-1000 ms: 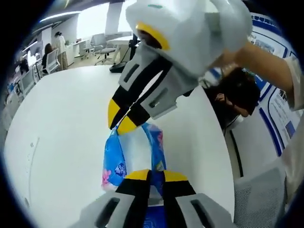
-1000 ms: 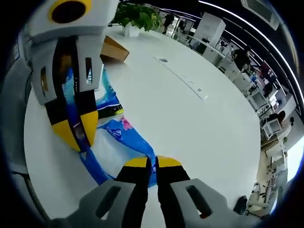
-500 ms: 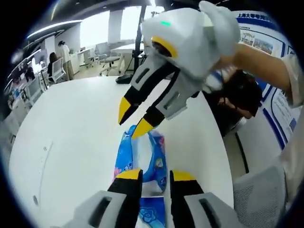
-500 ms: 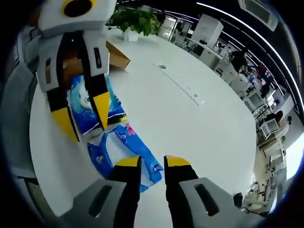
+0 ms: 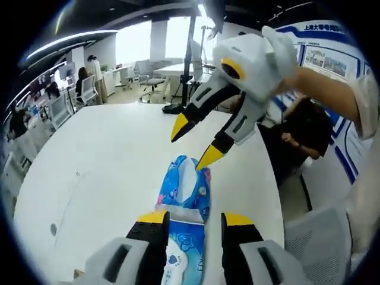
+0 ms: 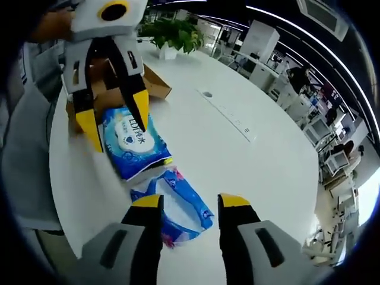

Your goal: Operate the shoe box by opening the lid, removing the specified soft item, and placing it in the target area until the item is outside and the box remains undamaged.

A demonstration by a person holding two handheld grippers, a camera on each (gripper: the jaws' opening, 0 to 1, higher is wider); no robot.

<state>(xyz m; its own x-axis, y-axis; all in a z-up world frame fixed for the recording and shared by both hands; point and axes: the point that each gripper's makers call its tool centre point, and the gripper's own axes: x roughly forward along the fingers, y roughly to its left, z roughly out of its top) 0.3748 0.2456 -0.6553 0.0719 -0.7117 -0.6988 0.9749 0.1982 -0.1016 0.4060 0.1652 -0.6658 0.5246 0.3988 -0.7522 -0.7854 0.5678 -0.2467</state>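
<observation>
A soft blue tissue packet [image 5: 189,187] [image 6: 178,209] with pink prints lies flat on the white table [image 5: 107,154] [image 6: 249,172]. Touching its near end is a blue and white wipes pack [image 5: 181,255] [image 6: 132,142]. My left gripper [image 5: 195,219] [image 6: 117,120] hangs open above the wipes pack, holding nothing. My right gripper [image 6: 190,202] [image 5: 194,142] is open too, lifted just above the packet's far end. The brown cardboard shoe box [image 6: 155,83] stands behind the left gripper, partly hidden by it.
A potted plant [image 6: 175,32] stands at the table's far end past the box. A socket strip [image 6: 236,117] is set into the table top. A person's hand [image 5: 323,83] holds the right gripper. Office chairs [image 5: 148,71] and desks lie beyond the table.
Both grippers were shut on the blue packet's ends; they have opened, let it go and drawn back. The packet now lies slack on the table.
</observation>
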